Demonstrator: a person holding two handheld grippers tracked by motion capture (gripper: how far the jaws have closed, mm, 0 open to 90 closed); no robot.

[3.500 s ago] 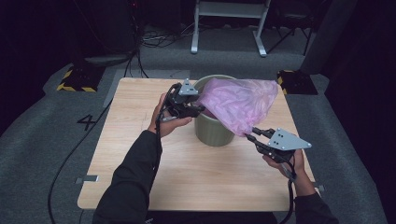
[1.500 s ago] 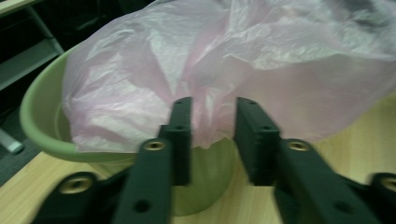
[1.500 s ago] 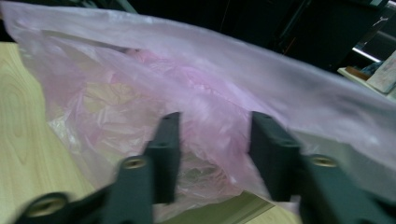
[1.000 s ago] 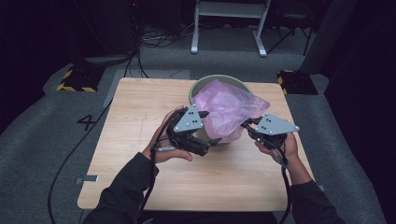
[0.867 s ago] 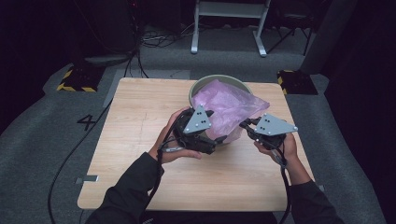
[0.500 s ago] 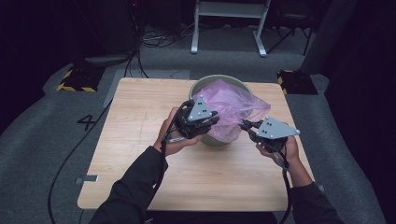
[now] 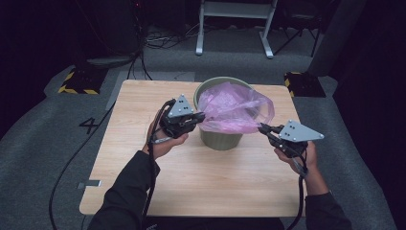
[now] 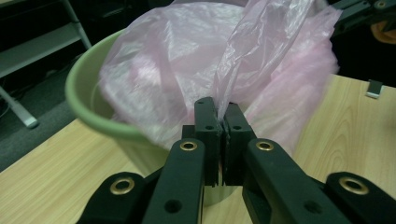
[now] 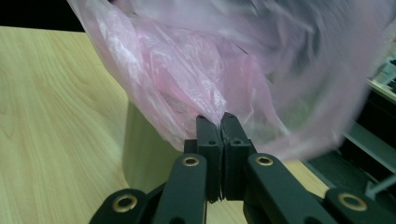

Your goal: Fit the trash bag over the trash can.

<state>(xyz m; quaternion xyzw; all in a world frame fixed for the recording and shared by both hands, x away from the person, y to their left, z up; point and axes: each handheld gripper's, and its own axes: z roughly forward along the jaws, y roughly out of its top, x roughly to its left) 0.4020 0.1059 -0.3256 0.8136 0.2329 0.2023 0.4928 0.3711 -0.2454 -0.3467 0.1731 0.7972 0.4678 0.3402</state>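
With the left gripper (image 7: 200,116) and right gripper (image 7: 262,128) each pinching the pink bag (image 7: 233,106) between closed jaws over the green bin (image 7: 218,138), a hard outward pull could tear the film.

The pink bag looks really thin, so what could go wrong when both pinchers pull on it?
The pink bag is thin film, and the left gripper and right gripper each pinch just a small bit of it, so a hard pull might tear it or let it slip out. The green bin stands free on the table, so a sideways tug could tip it.
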